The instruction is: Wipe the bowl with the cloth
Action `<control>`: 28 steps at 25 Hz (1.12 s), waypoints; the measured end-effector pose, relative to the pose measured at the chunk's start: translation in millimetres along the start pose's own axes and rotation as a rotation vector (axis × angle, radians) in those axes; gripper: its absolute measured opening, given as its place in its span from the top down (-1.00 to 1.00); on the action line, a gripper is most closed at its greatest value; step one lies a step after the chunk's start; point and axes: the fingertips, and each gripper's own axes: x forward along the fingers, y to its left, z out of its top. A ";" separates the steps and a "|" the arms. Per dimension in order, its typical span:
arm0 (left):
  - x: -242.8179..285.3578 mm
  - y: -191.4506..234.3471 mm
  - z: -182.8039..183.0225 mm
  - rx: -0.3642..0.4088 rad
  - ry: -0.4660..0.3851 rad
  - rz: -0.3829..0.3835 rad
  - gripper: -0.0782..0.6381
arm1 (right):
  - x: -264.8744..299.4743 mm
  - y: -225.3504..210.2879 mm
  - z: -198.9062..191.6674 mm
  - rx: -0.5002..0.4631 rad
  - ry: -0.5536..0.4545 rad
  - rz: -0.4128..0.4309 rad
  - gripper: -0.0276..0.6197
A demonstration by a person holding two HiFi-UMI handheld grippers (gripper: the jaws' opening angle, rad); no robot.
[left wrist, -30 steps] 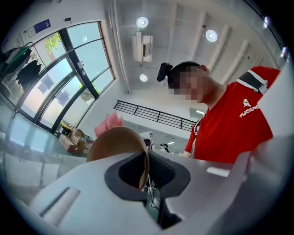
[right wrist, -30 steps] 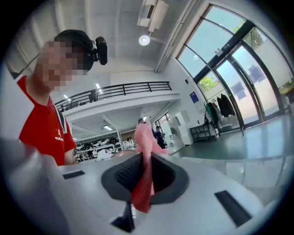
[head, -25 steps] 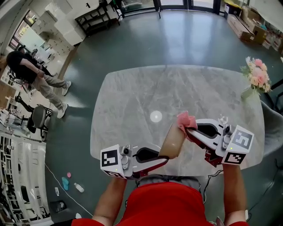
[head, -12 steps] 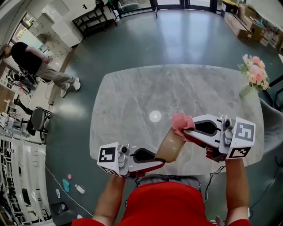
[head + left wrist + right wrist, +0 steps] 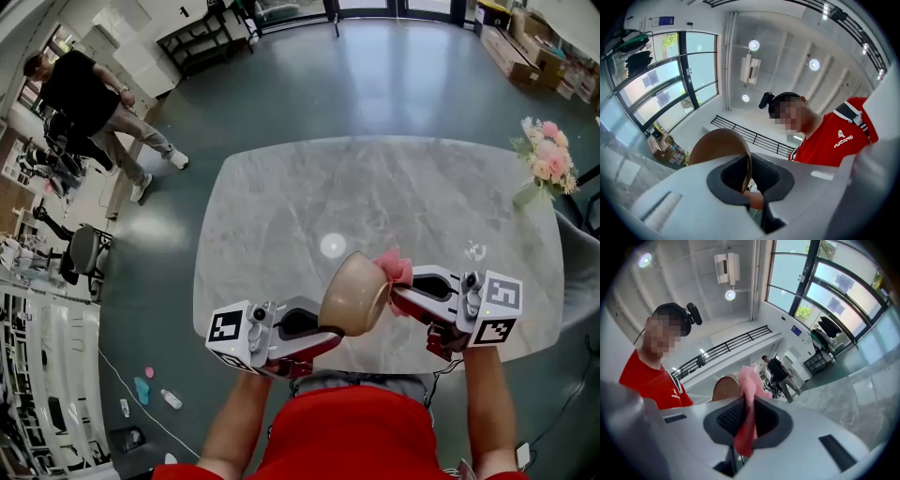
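At the far left of the head view, a person in a black top (image 5: 89,98) is mid-stride on the dark floor, well apart from you. Your left gripper (image 5: 326,336) is clamped on the rim of the tan bowl (image 5: 356,293). In the left gripper view its jaws pinch that thin rim, with the bowl's wall rising to the left of them. You hold the bowl tipped on its side above the grey marble table (image 5: 375,187), near its front edge, with the outer wall toward the head camera. Just right of it, the pink cloth (image 5: 394,268) touches the bowl's upper right edge. Your right gripper (image 5: 401,292) is closed on that cloth. In the right gripper view the fabric hangs between the 2 jaws and bunches above them, with the bowl just beyond. At the table's far right edge stands a bunch of pink flowers (image 5: 544,159).
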 end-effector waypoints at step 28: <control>8.1 18.7 5.4 0.026 -0.077 0.154 0.74 | 5.3 -1.4 -27.0 0.083 -0.065 -0.054 0.83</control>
